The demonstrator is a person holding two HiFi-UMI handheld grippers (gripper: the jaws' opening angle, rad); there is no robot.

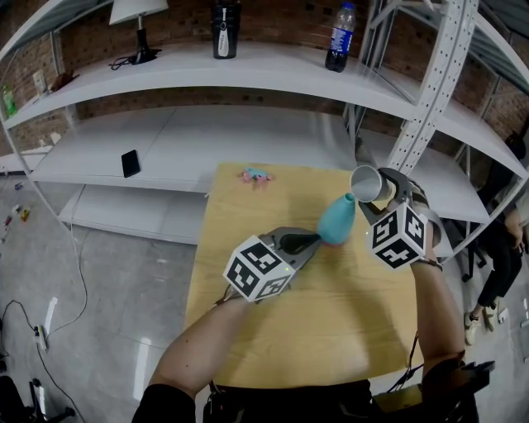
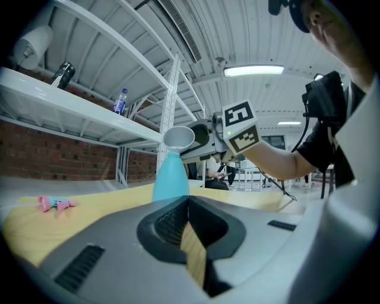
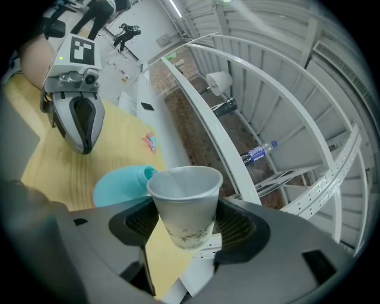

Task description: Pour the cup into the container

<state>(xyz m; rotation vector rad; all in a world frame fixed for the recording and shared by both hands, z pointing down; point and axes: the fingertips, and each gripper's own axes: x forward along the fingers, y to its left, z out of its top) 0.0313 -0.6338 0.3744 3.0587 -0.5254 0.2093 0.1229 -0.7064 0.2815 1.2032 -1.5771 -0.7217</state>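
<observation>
– What has the right tool (image 3: 189, 231) got?

– A white paper cup (image 3: 184, 202). The jaws stand wide and press on its lower half from both sides. The cup is tipped over, with its rim right at the mouth of the blue container (image 1: 336, 220). I can't tell whether the two touch.

– Is anything running out of it?

– I can't make that out.

– And the left tool (image 2: 190, 208)?

– Its jaws are drawn together, with only a thin sliver of desk (image 1: 248, 248) showing between them, and nothing is held. It points at the foot of the container, which rises just ahead of its tips. From above the tips look very close to the base, but contact isn't clear.

– How does the container stand?

– Upright on the wooden desk, towards the far right part, between the two tools.

– What else is around?

– A small pink and blue toy (image 1: 256, 176) lies near the far edge of the desk, well apart from the container. Behind the desk are white shelves. A black phone (image 1: 131, 163) lies on the lower one, and the upper one carries a lamp (image 1: 139, 25), a dark tumbler (image 1: 225, 29) and a water bottle (image 1: 340, 37).
</observation>
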